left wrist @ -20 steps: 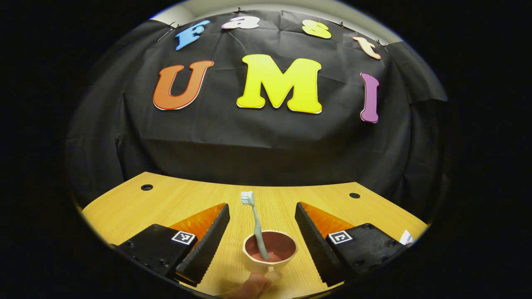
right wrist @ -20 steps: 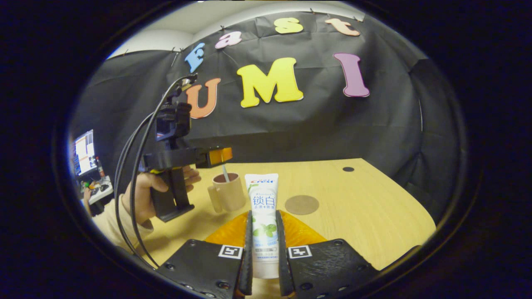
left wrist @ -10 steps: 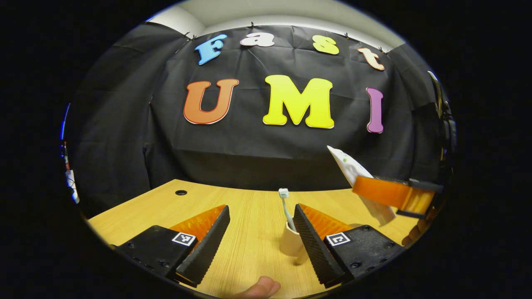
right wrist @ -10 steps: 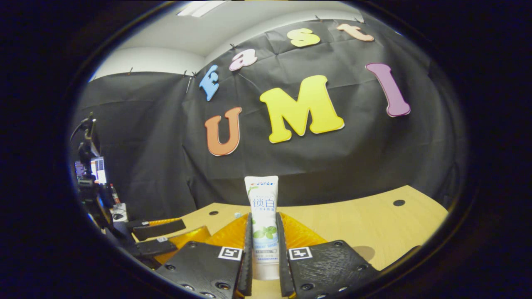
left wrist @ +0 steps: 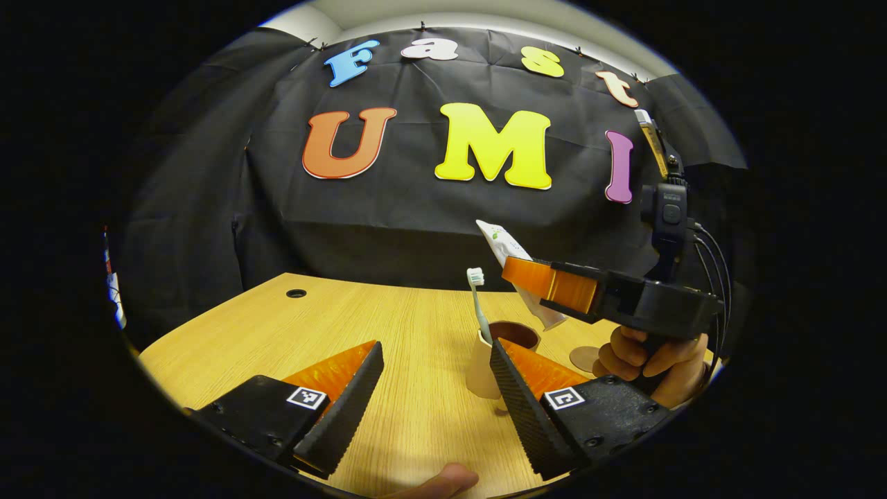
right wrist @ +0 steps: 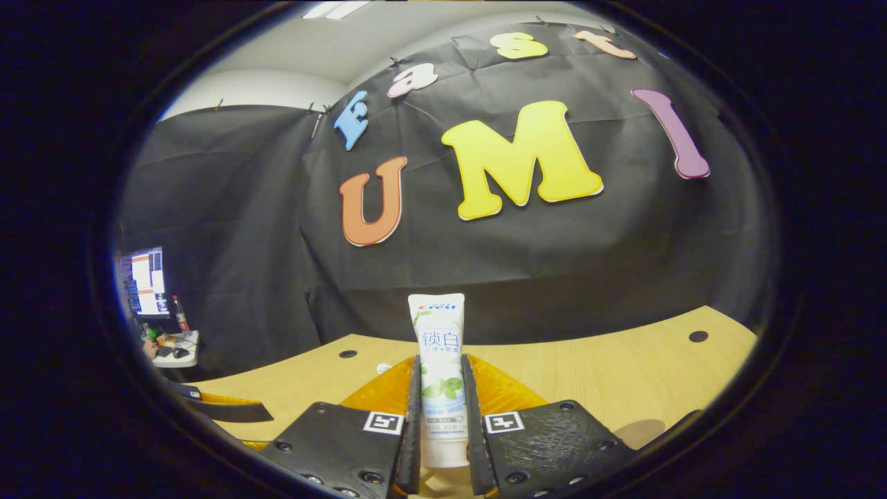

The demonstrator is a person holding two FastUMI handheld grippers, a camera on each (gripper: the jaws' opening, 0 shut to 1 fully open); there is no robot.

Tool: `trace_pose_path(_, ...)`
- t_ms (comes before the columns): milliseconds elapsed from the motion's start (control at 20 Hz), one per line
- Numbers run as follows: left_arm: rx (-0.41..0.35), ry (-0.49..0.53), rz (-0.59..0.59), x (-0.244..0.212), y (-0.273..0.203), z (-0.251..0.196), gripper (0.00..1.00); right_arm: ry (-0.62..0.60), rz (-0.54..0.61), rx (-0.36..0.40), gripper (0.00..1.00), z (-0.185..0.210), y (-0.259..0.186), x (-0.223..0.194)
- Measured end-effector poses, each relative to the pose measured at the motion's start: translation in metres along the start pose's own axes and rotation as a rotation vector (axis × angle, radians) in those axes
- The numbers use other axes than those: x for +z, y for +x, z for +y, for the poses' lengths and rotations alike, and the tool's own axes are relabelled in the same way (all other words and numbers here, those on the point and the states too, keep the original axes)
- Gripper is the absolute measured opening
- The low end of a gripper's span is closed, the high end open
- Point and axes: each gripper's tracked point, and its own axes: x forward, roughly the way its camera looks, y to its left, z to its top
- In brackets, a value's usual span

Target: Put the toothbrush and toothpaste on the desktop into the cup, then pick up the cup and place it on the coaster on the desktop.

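While the right gripper (right wrist: 441, 416) pinches the toothpaste (right wrist: 438, 367) upright — held above and just beside the cup (left wrist: 493, 360) — the left gripper (left wrist: 436, 388) stands spread near that cup, which holds the toothbrush (left wrist: 478, 305); the coaster (left wrist: 583, 358) lies beyond it.

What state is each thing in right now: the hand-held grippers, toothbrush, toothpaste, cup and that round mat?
Left hand-held gripper: open, holding nothing.
Right hand-held gripper: shut on the toothpaste.
Toothpaste: clamped between both fingers, held tilted in the air above the cup.
Toothbrush: standing in the cup, bristles up.
Cup: upright on the desk, not on the coaster.
Coaster: flat on the desk beside the cup, nothing seen on it.
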Motion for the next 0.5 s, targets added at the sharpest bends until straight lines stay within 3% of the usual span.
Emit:
trace_pose_path(400,-0.023,-0.021,0.024,-0.01,0.007,-0.011,0.98,-0.01,0.043,0.02,0.3,-0.001,0.0,-0.014)
trace_pose_path(500,-0.018,-0.017,0.043,-0.015,0.009,-0.01,0.98,-0.018,0.049,0.025,0.35,-0.002,-0.012,-0.014)
